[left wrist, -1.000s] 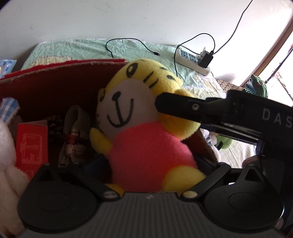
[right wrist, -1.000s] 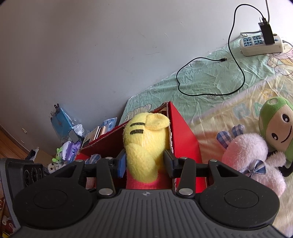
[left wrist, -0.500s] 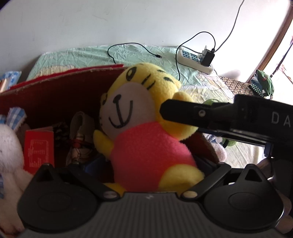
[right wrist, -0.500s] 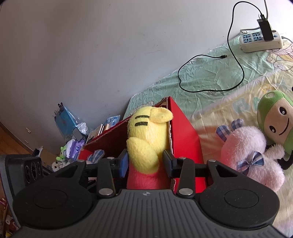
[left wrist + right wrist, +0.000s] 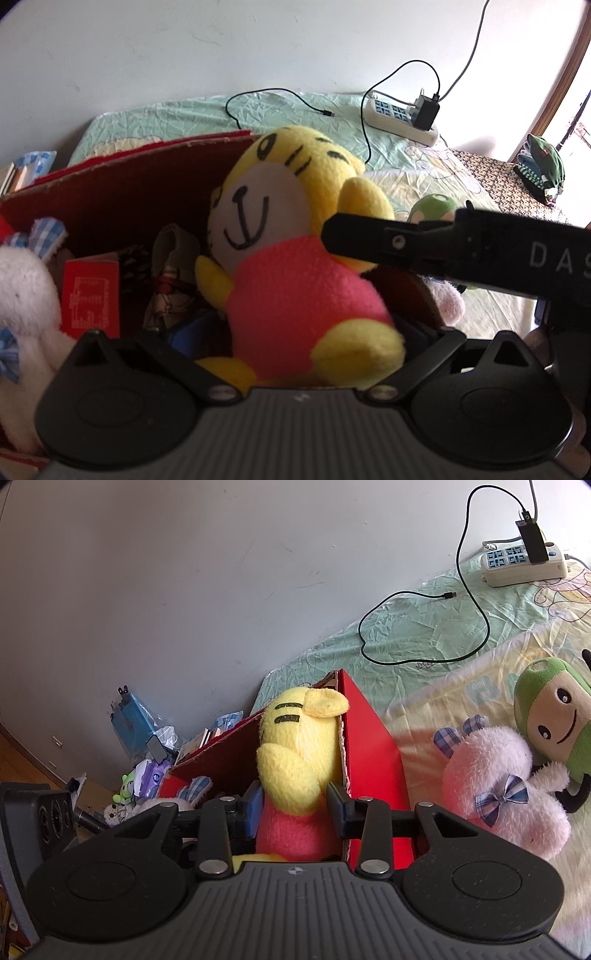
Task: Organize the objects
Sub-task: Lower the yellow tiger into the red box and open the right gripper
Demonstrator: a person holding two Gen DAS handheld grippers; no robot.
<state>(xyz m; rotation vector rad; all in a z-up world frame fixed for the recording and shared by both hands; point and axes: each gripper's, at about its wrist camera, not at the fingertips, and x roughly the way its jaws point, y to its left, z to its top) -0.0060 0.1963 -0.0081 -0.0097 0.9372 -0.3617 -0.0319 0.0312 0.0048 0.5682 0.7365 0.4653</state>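
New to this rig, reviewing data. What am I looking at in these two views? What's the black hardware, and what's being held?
There is no robot arm: a person holds one two-finger gripper in each hand, and each picture comes from a fisheye camera on a gripper, looking along its fingers. The black shape at the bottom of each view is that gripper's own body.

In the right wrist view, the right gripper is shut on the yellow tiger plush, over the open red box. In the left wrist view the left gripper is open around the same toy's lower body, and the black bar coming in from the right is the right gripper.

On the bed sheet lie a pink plush, a green plush, a power strip and a black cable.
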